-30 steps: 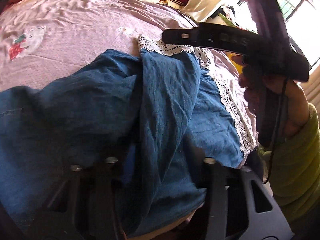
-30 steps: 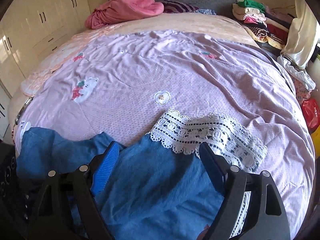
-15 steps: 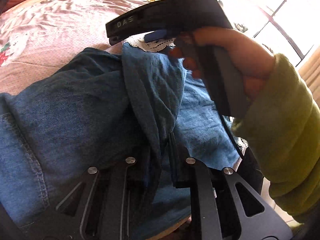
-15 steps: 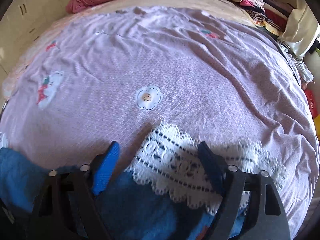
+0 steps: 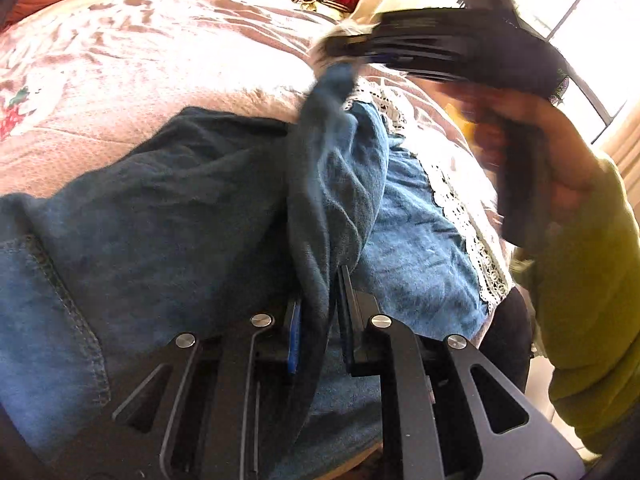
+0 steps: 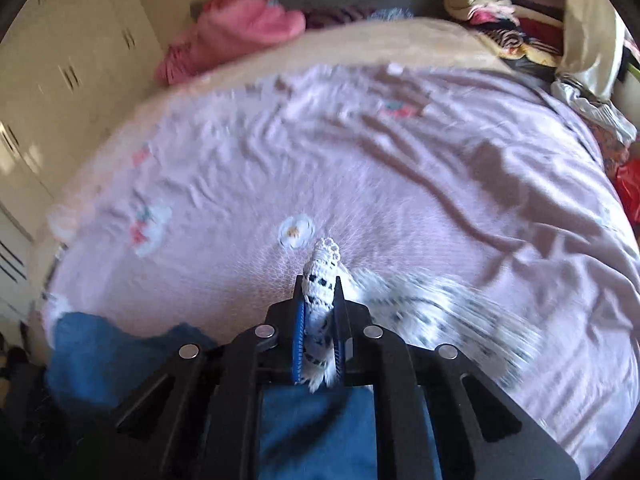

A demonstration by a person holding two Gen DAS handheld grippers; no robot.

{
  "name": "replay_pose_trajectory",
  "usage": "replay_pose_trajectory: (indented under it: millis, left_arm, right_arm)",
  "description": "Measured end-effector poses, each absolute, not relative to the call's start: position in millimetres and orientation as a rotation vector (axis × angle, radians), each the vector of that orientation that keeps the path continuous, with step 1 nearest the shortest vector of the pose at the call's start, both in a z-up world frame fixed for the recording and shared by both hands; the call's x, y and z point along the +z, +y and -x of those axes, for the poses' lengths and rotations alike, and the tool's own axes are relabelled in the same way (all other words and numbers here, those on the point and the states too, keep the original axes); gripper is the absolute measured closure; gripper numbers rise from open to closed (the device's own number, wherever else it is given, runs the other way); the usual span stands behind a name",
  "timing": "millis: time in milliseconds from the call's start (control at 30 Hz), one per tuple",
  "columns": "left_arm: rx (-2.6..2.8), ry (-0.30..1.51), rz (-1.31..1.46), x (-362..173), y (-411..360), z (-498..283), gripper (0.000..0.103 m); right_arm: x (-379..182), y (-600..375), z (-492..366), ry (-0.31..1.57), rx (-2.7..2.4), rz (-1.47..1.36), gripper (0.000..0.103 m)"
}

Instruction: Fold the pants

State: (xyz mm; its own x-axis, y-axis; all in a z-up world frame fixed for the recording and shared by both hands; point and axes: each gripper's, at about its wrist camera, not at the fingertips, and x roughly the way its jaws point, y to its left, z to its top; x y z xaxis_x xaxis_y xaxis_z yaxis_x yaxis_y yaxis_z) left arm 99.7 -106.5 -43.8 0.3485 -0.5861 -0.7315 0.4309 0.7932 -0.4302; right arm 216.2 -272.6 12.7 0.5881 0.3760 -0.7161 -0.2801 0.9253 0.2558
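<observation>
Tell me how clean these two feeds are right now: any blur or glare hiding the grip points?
Left wrist view: window glare washes out the pink bedspread, and the right tool is motion-smeared; the left tool pinching blue denim pants is sharp. Right wrist view: the bedspread and loose white lace hem streak with motion, yet the lace clamped between the tool's fingers stays crisp.

Sunlit window (image 5: pixel 568 8), cream wardrobes (image 6: pixel 60 80), lilac-covered bed (image 6: pixel 400 184)

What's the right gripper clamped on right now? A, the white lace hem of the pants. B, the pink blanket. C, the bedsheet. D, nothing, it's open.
A: in the right wrist view the right gripper is shut with the lace hem of the pants pinched between its fingers.
</observation>
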Motion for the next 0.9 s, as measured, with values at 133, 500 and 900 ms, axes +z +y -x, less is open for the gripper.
replay_pose_trajectory:
  millis: [133,500,900]
  left_arm:
    - [-0.665,0.989,0.158,-35.0,-102.6,-92.4,0.098]
    - [-0.756,0.937,-0.019,-23.1,-115.2,-60.7,0.098]
    - [-0.797,0.956,-0.167,-38.8,-130.4,-23.9,0.098]
  right_arm:
    - [42.1,-306.5,-174.7,0.775,0.369,-0.194,0.093]
    - [21.1,-386.7,-47.3,0.767,0.240,-0.391,0.093]
    - [-40.9,-408.6,10.7,0.901,0.169,-0.497,0.093]
